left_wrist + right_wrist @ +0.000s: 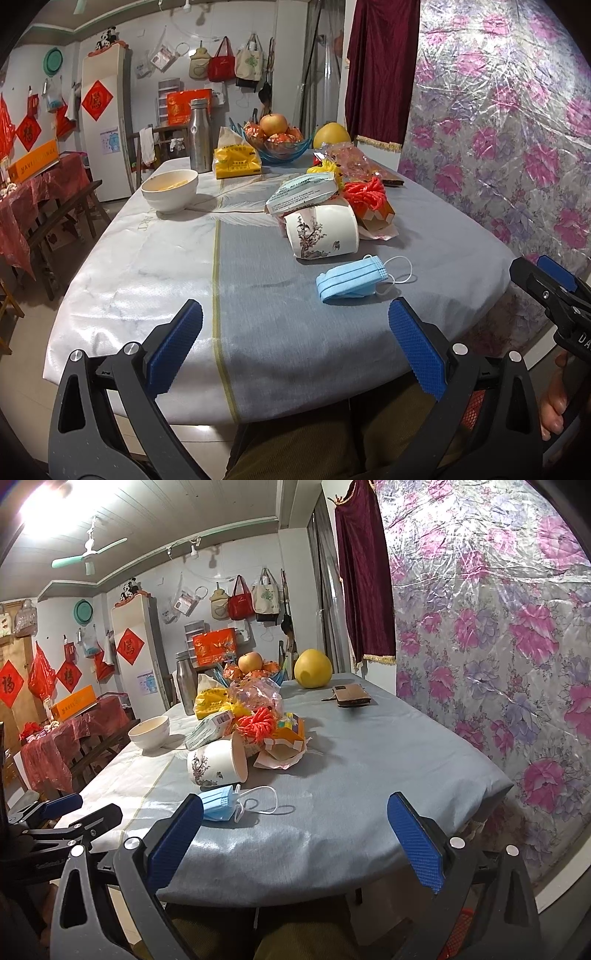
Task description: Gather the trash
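A crumpled blue face mask (351,282) (218,801) lies near the front edge of the table (258,314). Behind it a flower-printed paper cup (325,230) (214,762) lies on its side. Further back sits a heap with a mask packet (303,192), orange-red cord (365,194) and a torn orange carton (376,218). My left gripper (295,306) hovers open over the front edge, left of the mask, holding nothing. My right gripper (295,800) is open and holding nothing, just right of the mask, with its left finger beside it.
A white bowl (170,188), a steel bottle (199,136), a yellow tissue pack (236,158), a fruit bowl (280,144), a pomelo (312,668) and a brown phone case (351,696) stand further back. A flowered mattress (498,646) leans along the right. Something red and meshed (474,402) shows below the table edge.
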### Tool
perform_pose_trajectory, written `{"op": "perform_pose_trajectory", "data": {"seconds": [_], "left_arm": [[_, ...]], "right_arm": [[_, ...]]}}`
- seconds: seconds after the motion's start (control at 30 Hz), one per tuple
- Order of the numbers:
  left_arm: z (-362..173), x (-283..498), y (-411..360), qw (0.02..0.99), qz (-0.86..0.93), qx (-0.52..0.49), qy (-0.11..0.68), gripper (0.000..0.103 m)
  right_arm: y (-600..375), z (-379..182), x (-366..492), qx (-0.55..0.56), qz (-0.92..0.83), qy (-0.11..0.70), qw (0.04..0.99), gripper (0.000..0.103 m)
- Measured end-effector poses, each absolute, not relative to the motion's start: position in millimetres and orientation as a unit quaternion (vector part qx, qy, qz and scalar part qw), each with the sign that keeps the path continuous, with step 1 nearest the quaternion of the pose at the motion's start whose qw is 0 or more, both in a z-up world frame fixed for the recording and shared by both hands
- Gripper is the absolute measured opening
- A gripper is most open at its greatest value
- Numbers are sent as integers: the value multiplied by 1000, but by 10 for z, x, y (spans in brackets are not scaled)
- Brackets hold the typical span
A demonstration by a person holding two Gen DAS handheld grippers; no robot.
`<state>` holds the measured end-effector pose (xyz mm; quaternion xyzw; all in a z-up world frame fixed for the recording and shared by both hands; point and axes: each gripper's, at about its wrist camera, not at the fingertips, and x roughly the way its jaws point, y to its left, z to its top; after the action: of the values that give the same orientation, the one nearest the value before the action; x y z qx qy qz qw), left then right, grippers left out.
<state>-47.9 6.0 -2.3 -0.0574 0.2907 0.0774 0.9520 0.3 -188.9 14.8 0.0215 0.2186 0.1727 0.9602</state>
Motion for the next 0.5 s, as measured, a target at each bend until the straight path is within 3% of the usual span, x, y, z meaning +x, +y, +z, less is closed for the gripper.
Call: {"op": "perform_pose_trajectory", "data": {"seconds": [0.5], "left_arm": [[-33,-472,58,952,77,-57,291,97]], "right_arm": [[-1871,140,-6,11,172,216,961,97]]}}
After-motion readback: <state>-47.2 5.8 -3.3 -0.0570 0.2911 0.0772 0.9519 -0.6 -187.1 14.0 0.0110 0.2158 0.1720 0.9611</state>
